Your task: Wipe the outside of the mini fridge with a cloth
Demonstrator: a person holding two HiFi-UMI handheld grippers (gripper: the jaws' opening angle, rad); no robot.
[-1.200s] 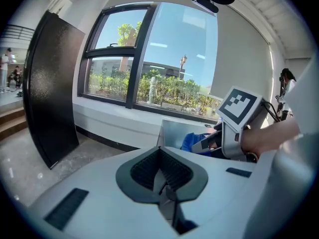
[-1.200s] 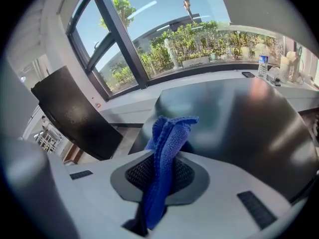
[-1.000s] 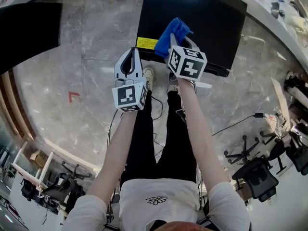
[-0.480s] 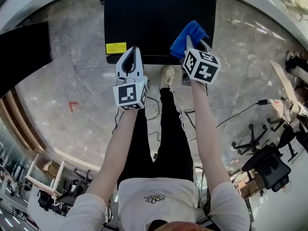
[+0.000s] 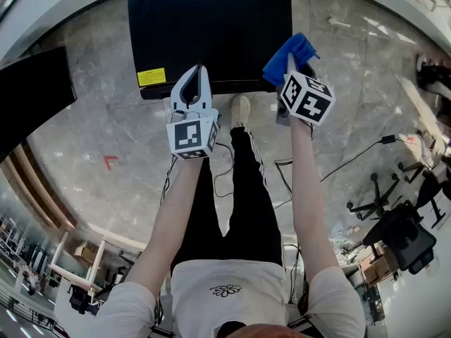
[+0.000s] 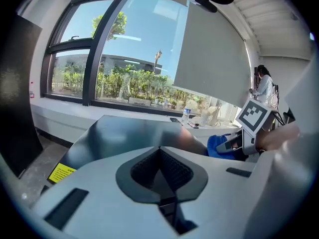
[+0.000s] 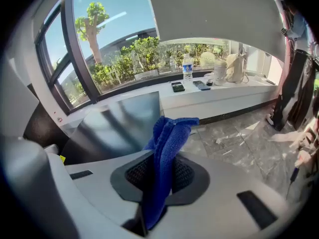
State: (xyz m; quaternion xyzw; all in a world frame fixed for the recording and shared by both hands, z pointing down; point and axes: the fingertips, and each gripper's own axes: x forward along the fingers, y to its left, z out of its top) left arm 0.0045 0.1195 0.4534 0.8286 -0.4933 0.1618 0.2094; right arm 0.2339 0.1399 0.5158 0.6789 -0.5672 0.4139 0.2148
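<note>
A person standing on a marble floor (image 5: 84, 125) holds two hand-held grippers out towards a black mini fridge (image 5: 211, 27). The right gripper (image 5: 289, 63) has its jaws closed on a folded blue cloth (image 5: 287, 51), which stands up out of the jaws and flops forward past the tips. Seen from the head view, the cloth sits at the fridge's front right corner, just ahead of that gripper; whether it touches the cabinet cannot be told. In the right gripper view the fridge's glossy top lies ahead and to the left of the jaws, with a white window ledge (image 7: 209, 101) and a water bottle (image 7: 187, 66) well beyond. The left gripper (image 5: 192, 83) has its jaws brought together with nothing between them, its tips pointing at the fridge's front edge. A yellow label (image 5: 151, 77) on the fridge lies just to its left. One pale shoe (image 5: 240, 109) shows between the two grippers.
</note>
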